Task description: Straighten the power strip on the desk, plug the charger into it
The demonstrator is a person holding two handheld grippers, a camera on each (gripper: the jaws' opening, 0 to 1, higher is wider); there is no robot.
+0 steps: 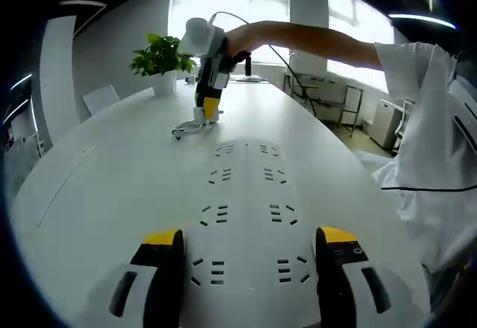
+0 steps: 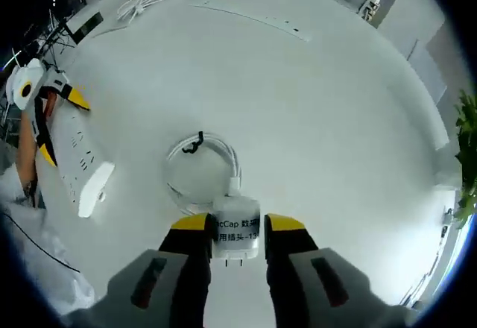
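Charger (image 2: 237,235) is pinched by right tongs (image 2: 237,227) at lower centre; light, rigid, best held by flat sides. Left tongs (image 1: 250,246) spread wide over power strip (image 1: 246,209).

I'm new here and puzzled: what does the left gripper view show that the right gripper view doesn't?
Left gripper view: the power strip with socket rows close up between the open left tongs, plus bright windows. Right gripper view: the charger, label and prongs showing, gripped by the right tongs, its cable coiled beyond. Shared: power strip, white desk, potted plant.
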